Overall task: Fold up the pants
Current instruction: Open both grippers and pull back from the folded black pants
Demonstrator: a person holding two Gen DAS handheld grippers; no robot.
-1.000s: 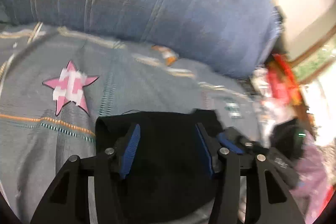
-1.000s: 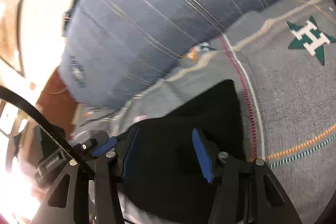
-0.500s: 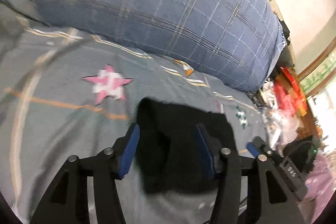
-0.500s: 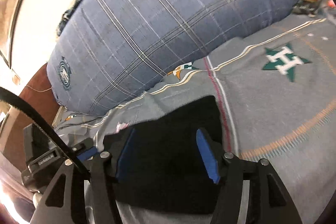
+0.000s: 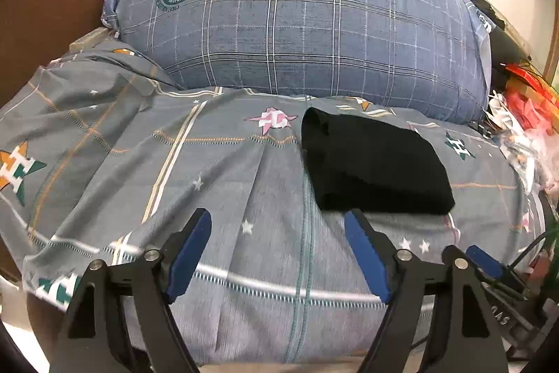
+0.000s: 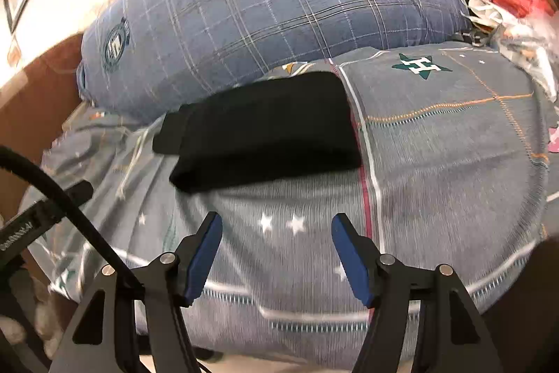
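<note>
The black pants (image 5: 374,163) lie folded into a compact rectangle on the grey patterned bedsheet (image 5: 209,184), just in front of the big blue plaid pillow. They also show in the right wrist view (image 6: 265,131), with a lower layer sticking out at the left. My left gripper (image 5: 277,240) is open and empty, hovering above the sheet short of the pants' near left corner. My right gripper (image 6: 276,238) is open and empty, short of the pants' near edge. The right gripper's body shows at the left wrist view's lower right (image 5: 489,271).
A large blue plaid pillow (image 5: 307,23) lies behind the pants. A brown headboard or sofa arm (image 5: 45,6) stands at the left. Red packets and plastic bags (image 5: 524,107) pile at the right edge of the bed. A black cable (image 6: 70,215) crosses the right wrist view.
Both grippers have pulled back and up from the folded pants, which were between the open fingers before. The pants now lie alone on the sheet.
</note>
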